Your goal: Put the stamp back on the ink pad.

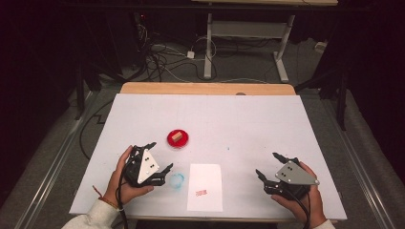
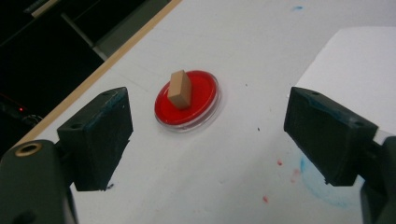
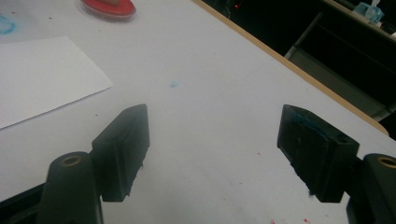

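Jaws on your left gripper [image 1: 160,156] are spread wide with nothing between them, and it sits low over the near left part of the white table [image 1: 248,119], aimed toward the red dish [image 1: 177,138]. That dish lies just ahead of it, left of the table's middle, and a small tan block [image 2: 180,88] stands in it. Your right gripper [image 1: 268,165] is also spread and empty, over bare table near the right front corner. A white sheet of paper [image 1: 205,186] with a small red mark lies between your two grippers, and a blue ring stain [image 1: 177,180] sits just left of it
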`<act>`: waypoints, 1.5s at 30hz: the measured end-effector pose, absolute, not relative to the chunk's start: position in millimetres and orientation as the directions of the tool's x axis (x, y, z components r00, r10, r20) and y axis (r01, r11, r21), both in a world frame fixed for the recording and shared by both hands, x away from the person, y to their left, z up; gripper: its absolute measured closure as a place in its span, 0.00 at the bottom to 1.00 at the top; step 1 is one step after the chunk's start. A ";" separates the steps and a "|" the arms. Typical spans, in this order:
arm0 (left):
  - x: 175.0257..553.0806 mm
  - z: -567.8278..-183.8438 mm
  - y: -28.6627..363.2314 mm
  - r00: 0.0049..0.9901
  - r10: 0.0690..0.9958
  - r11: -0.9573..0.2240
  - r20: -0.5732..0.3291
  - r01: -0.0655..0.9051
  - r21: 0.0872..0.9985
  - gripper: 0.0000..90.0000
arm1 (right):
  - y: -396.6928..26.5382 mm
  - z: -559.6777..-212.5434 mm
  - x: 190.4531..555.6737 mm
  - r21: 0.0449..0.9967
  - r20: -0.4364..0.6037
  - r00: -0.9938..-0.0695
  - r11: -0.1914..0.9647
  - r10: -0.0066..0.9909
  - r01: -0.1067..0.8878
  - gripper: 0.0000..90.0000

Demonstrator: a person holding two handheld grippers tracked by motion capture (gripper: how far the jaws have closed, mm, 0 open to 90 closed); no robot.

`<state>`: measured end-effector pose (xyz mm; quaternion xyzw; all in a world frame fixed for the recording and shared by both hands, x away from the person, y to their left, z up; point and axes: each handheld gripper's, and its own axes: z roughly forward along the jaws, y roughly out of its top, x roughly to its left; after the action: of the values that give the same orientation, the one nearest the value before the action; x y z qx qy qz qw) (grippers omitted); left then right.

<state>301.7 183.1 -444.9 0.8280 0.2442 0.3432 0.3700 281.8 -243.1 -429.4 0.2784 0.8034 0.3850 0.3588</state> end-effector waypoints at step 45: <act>278.9 -464.9 203.0 0.665 0.665 -0.609 0.339 0.221 0.762 0.17 | -245.4 -430.4 275.0 0.813 -0.373 -0.583 0.558 0.721 0.170 0.26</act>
<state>278.9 203.0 -464.9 0.8406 0.2637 0.3129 0.3549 275.0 -245.4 -430.4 0.2769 0.8045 0.3801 0.3629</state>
